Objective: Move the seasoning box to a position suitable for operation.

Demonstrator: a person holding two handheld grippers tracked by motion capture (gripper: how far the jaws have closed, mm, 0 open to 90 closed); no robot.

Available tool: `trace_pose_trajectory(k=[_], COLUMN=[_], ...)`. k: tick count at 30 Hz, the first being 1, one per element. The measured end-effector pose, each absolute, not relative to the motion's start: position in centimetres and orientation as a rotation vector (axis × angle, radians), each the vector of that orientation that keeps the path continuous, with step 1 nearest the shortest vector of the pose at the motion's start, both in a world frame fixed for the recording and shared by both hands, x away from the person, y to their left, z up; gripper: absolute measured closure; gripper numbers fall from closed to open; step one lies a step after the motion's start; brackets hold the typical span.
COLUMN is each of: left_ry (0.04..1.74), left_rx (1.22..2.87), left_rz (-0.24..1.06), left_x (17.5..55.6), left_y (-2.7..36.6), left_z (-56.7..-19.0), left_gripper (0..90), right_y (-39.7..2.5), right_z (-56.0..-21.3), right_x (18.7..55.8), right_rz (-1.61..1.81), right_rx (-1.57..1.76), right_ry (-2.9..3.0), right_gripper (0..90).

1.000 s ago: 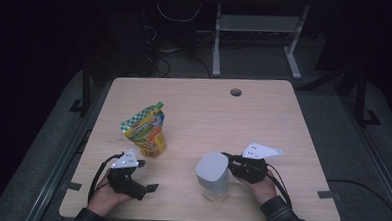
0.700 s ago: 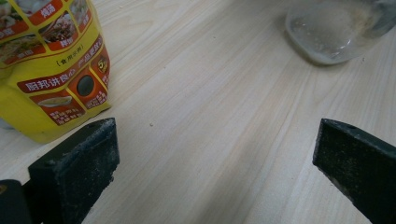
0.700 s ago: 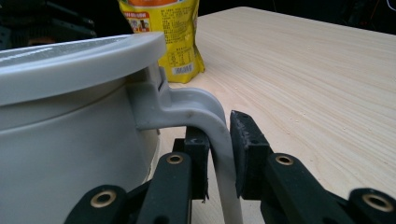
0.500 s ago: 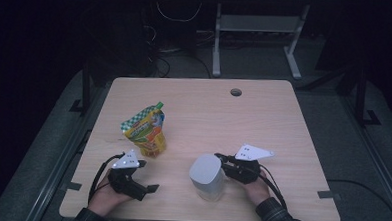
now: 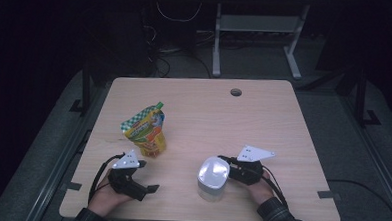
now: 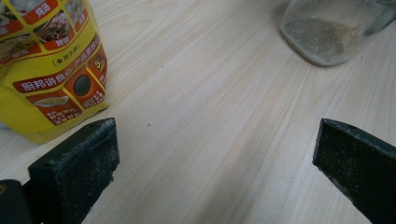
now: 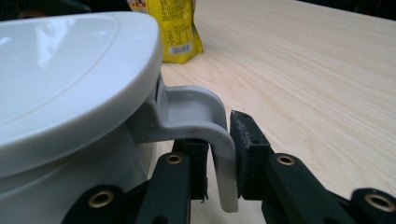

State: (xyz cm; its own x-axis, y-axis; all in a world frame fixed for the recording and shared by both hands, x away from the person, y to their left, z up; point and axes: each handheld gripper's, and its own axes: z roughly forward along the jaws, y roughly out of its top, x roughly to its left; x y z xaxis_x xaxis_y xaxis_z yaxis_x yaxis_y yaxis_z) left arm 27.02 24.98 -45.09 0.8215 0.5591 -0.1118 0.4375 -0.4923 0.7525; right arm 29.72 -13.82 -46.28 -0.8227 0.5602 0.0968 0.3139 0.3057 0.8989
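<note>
Container latch [image 7: 212, 140] sits clamped inside right gripper [image 7: 218, 161].

The high view is dim and slightly soft: the desk [image 5: 263, 123] is lit from above while the floor and room around it sink into near black, and shadows on the wood are faint. Both gripper views are much brighter, with even light on the wood grain. There the lid [image 7: 65, 79] carries a pale sheen and blurs at close range, and the pouch [image 6: 46, 60] is soft toward the frame edge.
</note>
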Motion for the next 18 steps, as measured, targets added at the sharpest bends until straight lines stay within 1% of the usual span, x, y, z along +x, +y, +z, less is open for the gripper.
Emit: trace_pose_trajectory(k=[4, 9, 13, 18], left_ry=[0.727, 0.729, 0.734, 0.729], left_rx=[2.166, 2.162, 2.160, 2.164], left_rz=[0.184, 0.185, 0.181, 0.181], left_x=[27.0, 27.0, 26.9, 26.9], left_y=[25.0, 25.0, 25.0, 24.9], left_z=[-45.1, -45.1, -45.0, -45.0], left_gripper=[0.1, 0.1, 0.1, 0.1], right_y=[-13.9, -14.3, -15.4, -16.2], right_z=[-46.3, -46.2, -46.0, -46.0], right_x=[29.8, 29.7, 29.3, 28.7], right_rz=[1.528, 1.542, 1.530, 1.527], right_rx=[0.802, 0.815, 0.840, 0.843], right_ry=[2.344, 2.352, 2.362, 2.354], right_gripper=[76.4, 73.8, 71.7, 71.5])
